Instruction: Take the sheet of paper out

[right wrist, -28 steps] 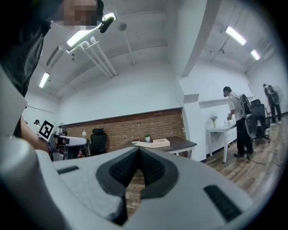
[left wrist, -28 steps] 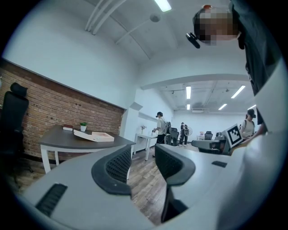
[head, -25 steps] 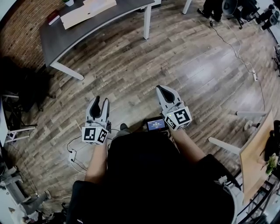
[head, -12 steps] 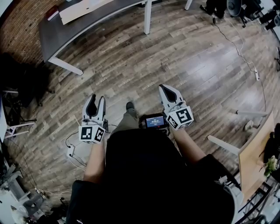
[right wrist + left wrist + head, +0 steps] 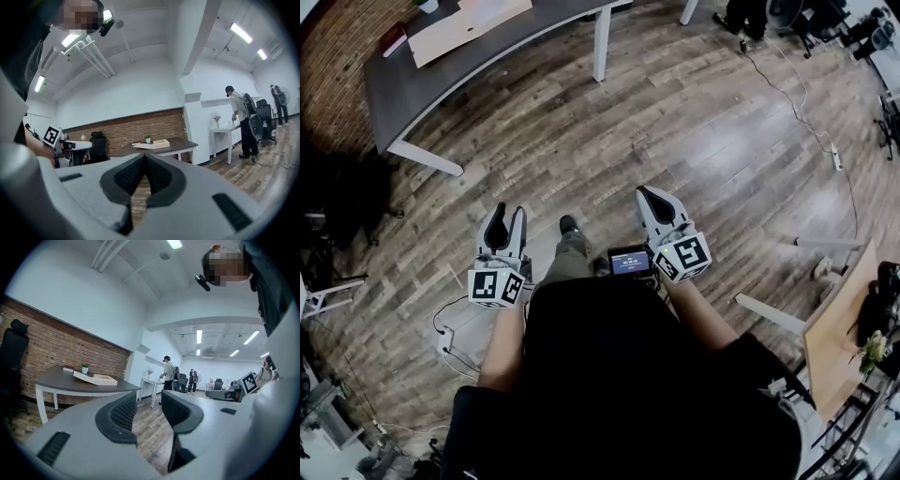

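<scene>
Your black top [image 5: 619,384] has short sleeves [image 5: 472,417]. Your left gripper [image 5: 508,214] and right gripper [image 5: 650,193] are grey, with black pads [image 5: 123,413] and black-and-white cubes [image 5: 684,255].

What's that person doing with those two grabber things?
A person is holding a hand-held gripper in each hand, out over the wooden floor. The left hand-held gripper is open and the right hand-held gripper is shut, and neither holds anything. The dark table with a flat tan box on it is some way ahead, so no paper is out yet.
</scene>
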`<move>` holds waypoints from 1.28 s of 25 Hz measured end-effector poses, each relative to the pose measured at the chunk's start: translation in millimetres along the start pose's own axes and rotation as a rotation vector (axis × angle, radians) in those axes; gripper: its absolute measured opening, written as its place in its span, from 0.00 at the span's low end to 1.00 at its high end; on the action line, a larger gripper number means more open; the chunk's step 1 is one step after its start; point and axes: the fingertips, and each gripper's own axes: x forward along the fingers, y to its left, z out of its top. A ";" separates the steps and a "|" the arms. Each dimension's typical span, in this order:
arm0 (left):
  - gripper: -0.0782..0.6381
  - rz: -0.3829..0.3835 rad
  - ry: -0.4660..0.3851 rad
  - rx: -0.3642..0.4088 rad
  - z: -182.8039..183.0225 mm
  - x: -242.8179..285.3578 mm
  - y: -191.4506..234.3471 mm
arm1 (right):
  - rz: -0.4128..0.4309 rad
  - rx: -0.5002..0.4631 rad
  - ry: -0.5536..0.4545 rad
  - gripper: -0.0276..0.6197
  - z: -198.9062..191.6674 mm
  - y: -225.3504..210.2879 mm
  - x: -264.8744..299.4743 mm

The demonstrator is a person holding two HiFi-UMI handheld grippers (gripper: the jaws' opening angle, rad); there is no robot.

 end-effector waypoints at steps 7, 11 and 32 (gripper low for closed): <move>0.33 0.001 -0.026 -0.015 17.0 61.7 51.3 | 0.004 -0.016 -0.009 0.05 17.7 -24.1 75.9; 0.33 -0.014 -0.036 -0.026 31.5 109.0 80.6 | 0.005 -0.046 -0.017 0.05 41.3 -40.8 125.9; 0.33 -0.025 -0.024 -0.097 45.9 292.2 214.1 | 0.033 -0.039 0.052 0.05 52.8 -121.6 340.8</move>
